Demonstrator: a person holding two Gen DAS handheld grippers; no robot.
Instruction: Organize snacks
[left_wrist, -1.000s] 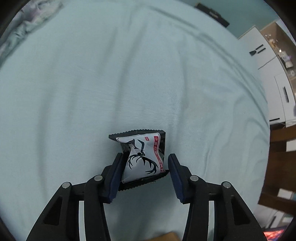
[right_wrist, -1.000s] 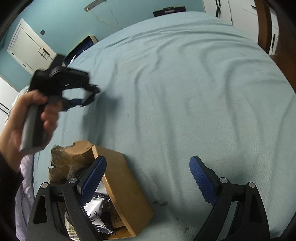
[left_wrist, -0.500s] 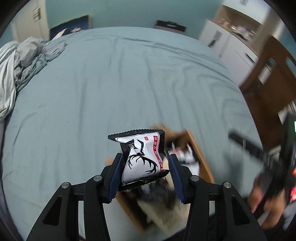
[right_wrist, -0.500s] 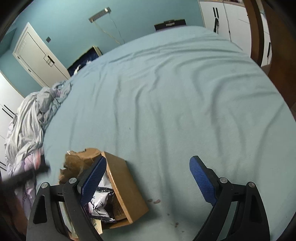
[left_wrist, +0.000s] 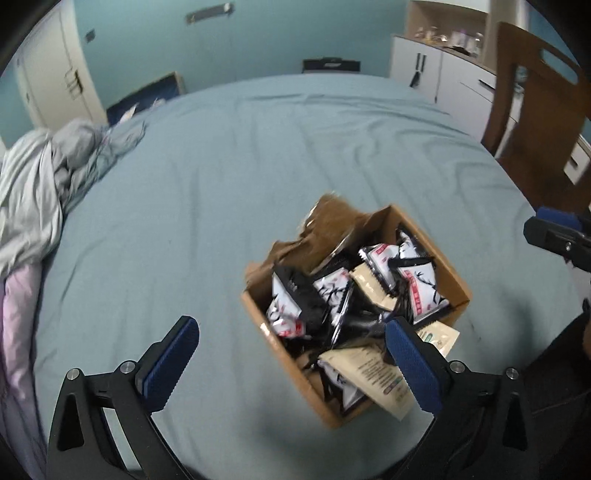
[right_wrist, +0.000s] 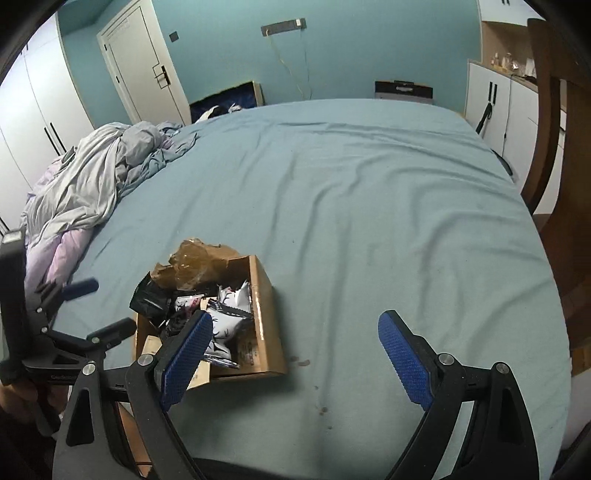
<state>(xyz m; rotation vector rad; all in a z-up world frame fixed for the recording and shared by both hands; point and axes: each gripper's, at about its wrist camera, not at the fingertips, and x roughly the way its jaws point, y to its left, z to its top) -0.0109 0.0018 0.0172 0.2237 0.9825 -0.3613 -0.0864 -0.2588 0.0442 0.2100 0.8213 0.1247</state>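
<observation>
i see open bed sheet (right_wrist: 369, 206) across the whole middle and far side, flat but for shallow creases; either gripper could pass there freely. the cardboard box (left_wrist: 448, 275) sits on the near part of the sheet, heaped with snack packets (left_wrist: 373, 291); a torn brown flap (left_wrist: 325, 221) stands up at its far end and partly blocks entry from that side. a beige packet (left_wrist: 373, 373) hangs over the near rim. crumpled bedding (right_wrist: 85, 184) blocks the left edge. a wooden chair (left_wrist: 535, 122) and white cabinets (right_wrist: 491, 110) close off the right. the left gripper (right_wrist: 92, 306) hangs just beside the box's left side, narrowing that approach.
</observation>
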